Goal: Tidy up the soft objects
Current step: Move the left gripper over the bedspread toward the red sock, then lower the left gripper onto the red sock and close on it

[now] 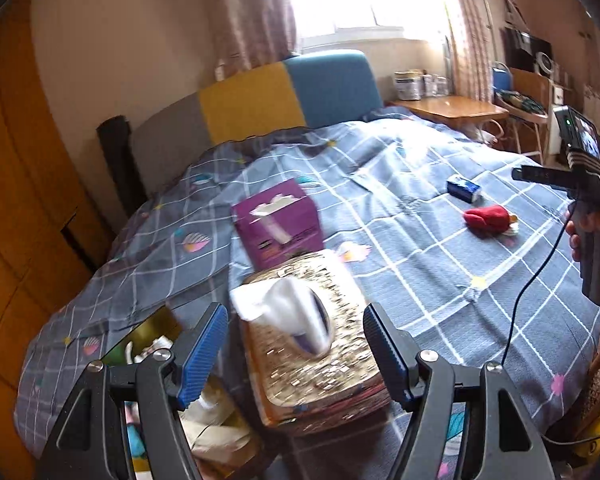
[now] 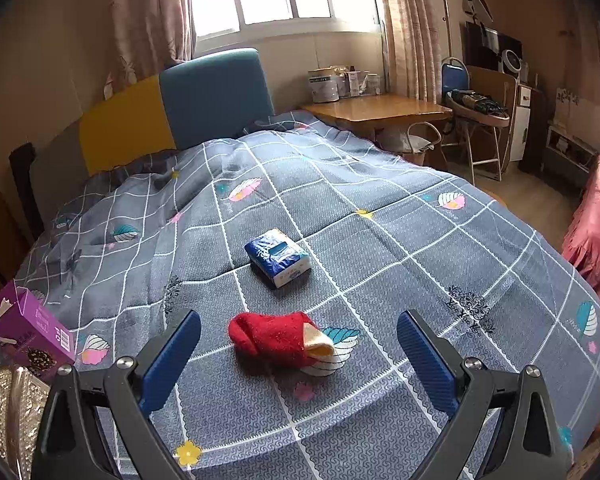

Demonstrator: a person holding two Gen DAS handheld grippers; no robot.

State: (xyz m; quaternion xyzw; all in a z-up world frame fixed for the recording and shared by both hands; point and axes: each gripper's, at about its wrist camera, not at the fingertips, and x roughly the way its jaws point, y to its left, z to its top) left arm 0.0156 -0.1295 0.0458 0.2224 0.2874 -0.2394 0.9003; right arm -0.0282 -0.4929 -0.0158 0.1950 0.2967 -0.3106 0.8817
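Blue-padded fingers (image 1: 204, 354) of the left gripper (image 1: 296, 354) stand wide apart and released, straddling a gold sequined tissue box (image 1: 320, 356) that sits at the near edge of the bed (image 1: 420, 280). A white tissue (image 1: 288, 312) sticks up from the box's slot, blurred. Just behind it a purple carton (image 1: 278, 222) lies on the grey checked quilt. To the left of the tissue box, an open container (image 1: 148, 344) shows some pale items, too blurred to name.

Over on the right, the right gripper (image 2: 298, 354) is likewise spread open and holds nothing; a red sock (image 2: 274, 338) with a cream cuff lies on the quilt between and slightly beyond its fingers. Farther up the bed rests a blue tissue pack (image 2: 278, 258), apart from the sock. A wooden desk (image 2: 380, 110) stands beside the headboard (image 2: 172, 108).
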